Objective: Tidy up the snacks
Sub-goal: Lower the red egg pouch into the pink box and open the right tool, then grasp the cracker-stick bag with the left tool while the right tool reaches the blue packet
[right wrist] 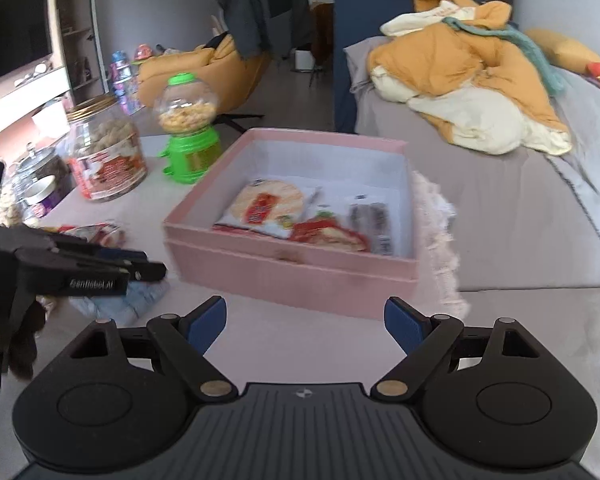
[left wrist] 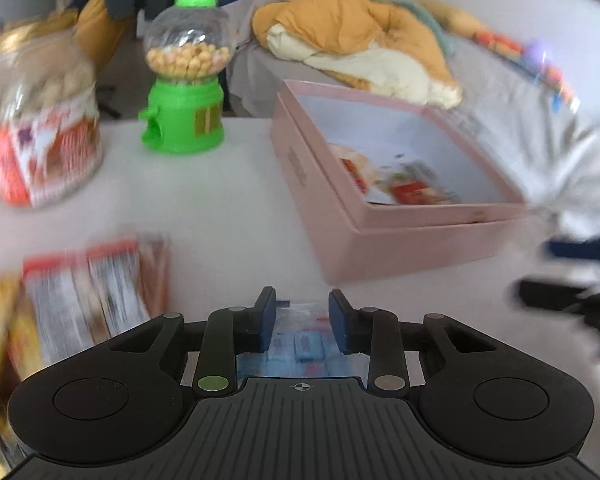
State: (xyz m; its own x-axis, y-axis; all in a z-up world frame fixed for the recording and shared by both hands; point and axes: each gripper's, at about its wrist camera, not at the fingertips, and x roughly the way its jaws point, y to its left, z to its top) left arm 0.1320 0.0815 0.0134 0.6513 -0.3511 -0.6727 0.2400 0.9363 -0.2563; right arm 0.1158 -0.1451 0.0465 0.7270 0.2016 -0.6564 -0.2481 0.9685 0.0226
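Left gripper [left wrist: 302, 320]: fingers part-closed astride a clear pale-blue snack packet [left wrist: 300, 344] on the worktop [left wrist: 228, 216]; grip contact cannot be told, packet mostly hidden by the gripper body.
Right gripper [right wrist: 305, 322]: fingers spread wide, holding nothing, above the worktop's near edge.
Pink cardboard box [right wrist: 292, 276]: open, at the worktop's right edge; holds a white-and-red snack bag [right wrist: 266, 208], a red packet [right wrist: 328, 234], a dark blurred bar [right wrist: 374, 220].
Left edge: red-and-white wrapper [left wrist: 96, 288], print unreadable from blur.
Far edge: green gumball dispenser [right wrist: 188, 136]; gold-lidded glass jar [right wrist: 106, 156].

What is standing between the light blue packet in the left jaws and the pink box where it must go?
Nothing visible. The left gripper holds the light blue packet, and only bare table lies between it and the pink box. The green dispenser and snack jar stand off to the left.
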